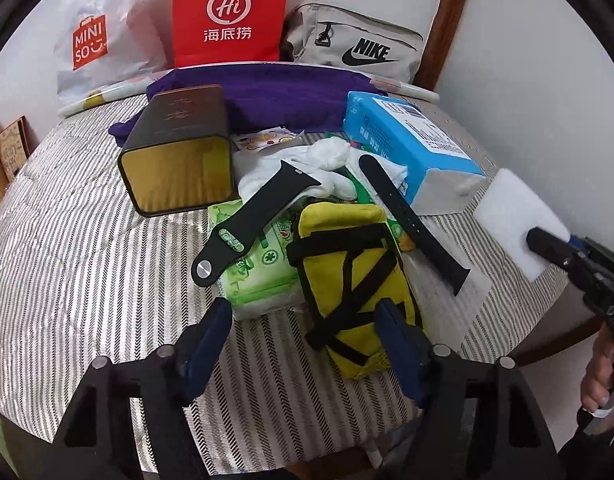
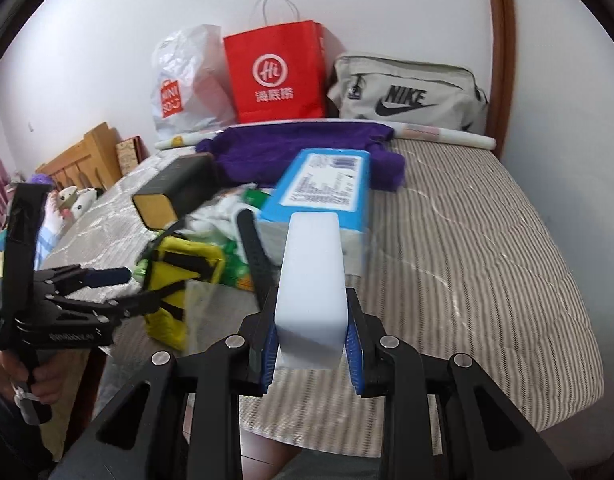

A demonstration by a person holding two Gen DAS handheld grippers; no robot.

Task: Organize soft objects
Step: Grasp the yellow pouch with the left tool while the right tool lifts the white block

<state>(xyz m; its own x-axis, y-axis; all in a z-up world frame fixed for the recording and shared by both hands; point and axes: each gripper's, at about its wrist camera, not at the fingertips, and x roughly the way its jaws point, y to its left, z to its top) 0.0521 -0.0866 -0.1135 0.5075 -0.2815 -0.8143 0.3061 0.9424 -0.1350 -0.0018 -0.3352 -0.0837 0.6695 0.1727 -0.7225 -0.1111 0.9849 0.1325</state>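
Observation:
My right gripper (image 2: pixel 311 312) is shut on a white foam sponge block (image 2: pixel 312 280) and holds it above the striped bed; the block also shows in the left wrist view (image 1: pixel 515 224). My left gripper (image 1: pixel 303 316) is open just above the near end of a yellow pouch with black straps (image 1: pixel 351 276), one finger on each side. The pouch also shows in the right wrist view (image 2: pixel 179 276). White cloth (image 1: pixel 327 160), a green wet-wipes pack (image 1: pixel 259 272) and a purple garment (image 1: pixel 291 96) lie in the pile.
A black and gold box (image 1: pixel 179 152), a blue box (image 1: pixel 411 140) and two black watch straps (image 1: pixel 251 216) lie among the pile. A Miniso bag (image 1: pixel 95 36), a red paper bag (image 1: pixel 231 12) and a Nike bag (image 1: pixel 359 44) stand against the wall. The striped bedspread (image 2: pixel 467 240) stretches to the right.

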